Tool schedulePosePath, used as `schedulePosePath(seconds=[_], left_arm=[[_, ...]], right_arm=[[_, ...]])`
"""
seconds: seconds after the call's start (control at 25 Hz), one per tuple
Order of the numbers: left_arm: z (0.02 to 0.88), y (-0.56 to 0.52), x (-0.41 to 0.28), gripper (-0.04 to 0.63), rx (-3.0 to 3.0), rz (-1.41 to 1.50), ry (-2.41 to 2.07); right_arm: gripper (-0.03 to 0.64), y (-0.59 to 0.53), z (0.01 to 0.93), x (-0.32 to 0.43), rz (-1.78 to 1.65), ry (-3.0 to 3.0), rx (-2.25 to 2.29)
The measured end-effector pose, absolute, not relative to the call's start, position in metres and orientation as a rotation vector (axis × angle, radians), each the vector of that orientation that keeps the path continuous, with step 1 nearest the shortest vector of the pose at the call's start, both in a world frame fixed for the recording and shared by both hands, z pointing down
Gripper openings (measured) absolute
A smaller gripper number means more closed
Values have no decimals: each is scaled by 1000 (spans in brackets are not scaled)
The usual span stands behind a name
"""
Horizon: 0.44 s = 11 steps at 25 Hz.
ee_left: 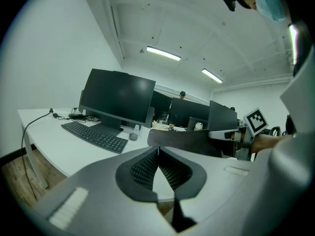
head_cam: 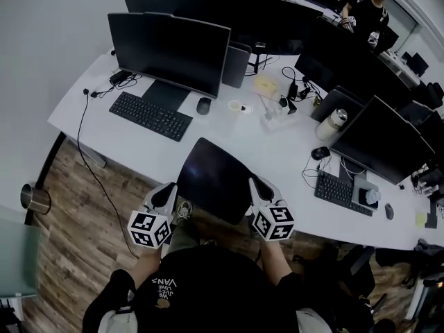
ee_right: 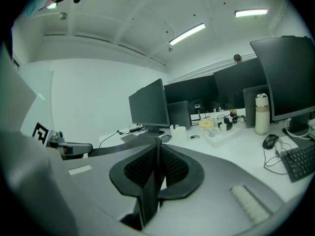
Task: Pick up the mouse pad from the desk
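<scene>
The mouse pad (head_cam: 216, 177) is a dark, thin sheet that hangs over the front edge of the white desk (head_cam: 277, 155), stretched between my two grippers. My left gripper (head_cam: 171, 189) is shut on its left edge and my right gripper (head_cam: 254, 184) is shut on its right edge. In the left gripper view, the left gripper (ee_left: 157, 151) has its jaws together, and the mouse pad (ee_left: 189, 140) runs from them across to the other gripper. In the right gripper view, the right gripper (ee_right: 158, 144) pinches the mouse pad (ee_right: 110, 150), seen edge-on between the jaws.
Behind the pad on the desk are a black keyboard (head_cam: 150, 116), a mouse (head_cam: 203, 105) and a monitor (head_cam: 170, 50). To the right are a bottle (head_cam: 334, 123), a second keyboard (head_cam: 341, 191) and cables. A metal bin (head_cam: 35, 198) stands on the wood floor at the left.
</scene>
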<state>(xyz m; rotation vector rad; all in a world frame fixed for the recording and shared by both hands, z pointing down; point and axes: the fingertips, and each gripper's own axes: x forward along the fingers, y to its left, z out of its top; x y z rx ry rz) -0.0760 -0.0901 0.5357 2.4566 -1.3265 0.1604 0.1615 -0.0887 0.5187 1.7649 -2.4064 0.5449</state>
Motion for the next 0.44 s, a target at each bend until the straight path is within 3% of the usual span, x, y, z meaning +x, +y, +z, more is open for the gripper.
schedulePosePath(seconds=[0.44], left_arm=[[525,-91,-78,11,2462,130,-1339]], right_arm=[[37,-89,513,161,538,-2419,1769]])
